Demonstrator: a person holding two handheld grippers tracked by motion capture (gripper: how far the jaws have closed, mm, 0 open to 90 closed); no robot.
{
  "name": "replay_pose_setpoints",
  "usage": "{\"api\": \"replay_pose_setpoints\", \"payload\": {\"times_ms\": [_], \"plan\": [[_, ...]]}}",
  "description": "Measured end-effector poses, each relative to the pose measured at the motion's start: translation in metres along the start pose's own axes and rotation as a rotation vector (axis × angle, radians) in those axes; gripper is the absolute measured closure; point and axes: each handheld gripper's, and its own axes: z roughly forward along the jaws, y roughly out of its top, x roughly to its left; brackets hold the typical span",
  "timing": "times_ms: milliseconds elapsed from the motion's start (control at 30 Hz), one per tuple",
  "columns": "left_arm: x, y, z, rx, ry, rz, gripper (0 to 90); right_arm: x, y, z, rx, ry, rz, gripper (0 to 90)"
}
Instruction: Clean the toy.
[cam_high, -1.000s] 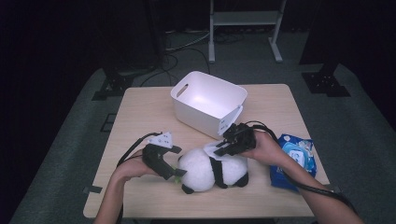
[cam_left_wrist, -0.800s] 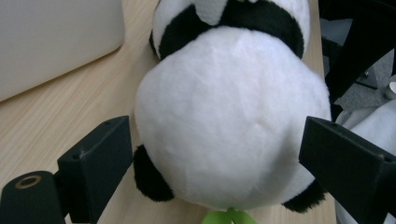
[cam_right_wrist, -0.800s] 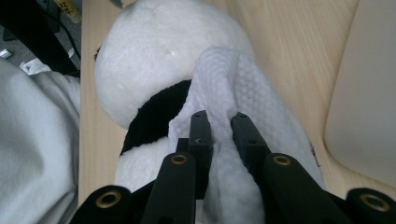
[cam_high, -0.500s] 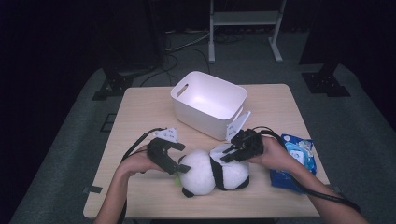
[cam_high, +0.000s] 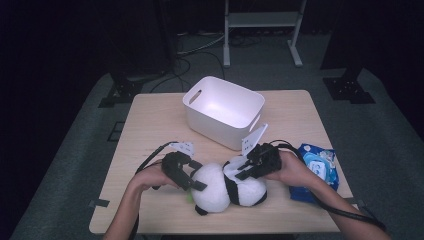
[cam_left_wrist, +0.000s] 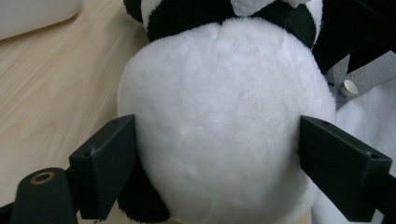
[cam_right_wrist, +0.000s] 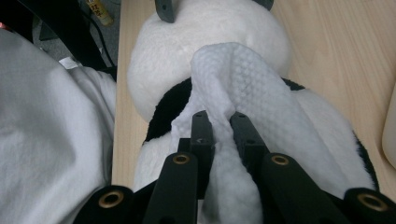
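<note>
Jaws of the left gripper (cam_left_wrist: 219, 154) stand wide, one pad on each flank of the plush panda's (cam_high: 225, 187) round white head, and they have just been closing in on it; in the left gripper view the pads meet the fur at both sides, so the head is clasped between them. The right gripper (cam_right_wrist: 219, 123) is nearly closed, its two narrow black jaws pinching a fold of white wipe (cam_right_wrist: 247, 93) that drapes over the panda's body.

On the high view the left gripper (cam_high: 187, 175) comes in low from the left, the left hand (cam_high: 150, 176) wrapped round its body with the forearm running up from the bottom edge. The right gripper (cam_high: 247, 167) points left and slightly down onto the toy, the right hand (cam_high: 292, 170) behind it and its cable trailing off toward the bottom right.

The panda lies on its side at the near middle of the light wooden table (cam_high: 150, 125), between the two tools. Its fur is soft, short pile, white with black bands at the neck and limbs. The wipe has a quilted, dimpled weave and hangs in soft creases. Behind the toy sits a white plastic bin (cam_high: 224, 111), rectangular with rounded corners and slotted handles. A blue wipes packet (cam_high: 320, 167) lies flat just beyond the right hand.
</note>
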Motion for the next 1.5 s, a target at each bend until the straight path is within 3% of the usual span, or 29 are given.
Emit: {"api": "replay_pose_setpoints", "payload": {"times_ms": [200,400,600,800,1033,1067,1167,1333,1500], "plan": [[0.003,0.0,0.001,0.003,-0.015,0.002,14.9,-0.001,-0.002,0.002,-0.013,0.006,0.007,80.4],[0.005,-0.001,0.002,-0.001,-0.025,0.007,22.8,-0.003,-0.005,0.003,-0.03,0.012,0.017,80.5],[0.008,0.001,-0.001,-0.018,-0.009,0.021,43.2,-0.008,-0.006,0.002,-0.054,0.008,0.04,80.6],[0.009,0.004,-0.003,-0.026,0.023,0.049,51.9,-0.01,-0.007,-0.001,-0.068,-0.011,0.052,81.1],[0.009,0.01,-0.005,-0.021,0.069,0.1,53.0,-0.012,-0.004,-0.007,-0.08,-0.032,0.053,82.8],[0.008,0.013,-0.006,-0.018,0.099,0.123,53.0,-0.013,0.0,-0.011,-0.078,-0.049,0.055,83.0],[0.007,0.018,-0.009,-0.01,0.135,0.178,53.0,-0.017,0.006,-0.015,-0.096,-0.073,0.053,83.0],[0.004,0.022,-0.012,0.008,0.167,0.251,53.0,-0.031,0.015,-0.022,-0.124,-0.113,0.08,82.9],[0.005,0.017,-0.01,0.015,0.152,0.218,50.2,-0.039,0.014,-0.013,-0.093,-0.095,0.103,82.9]]}}
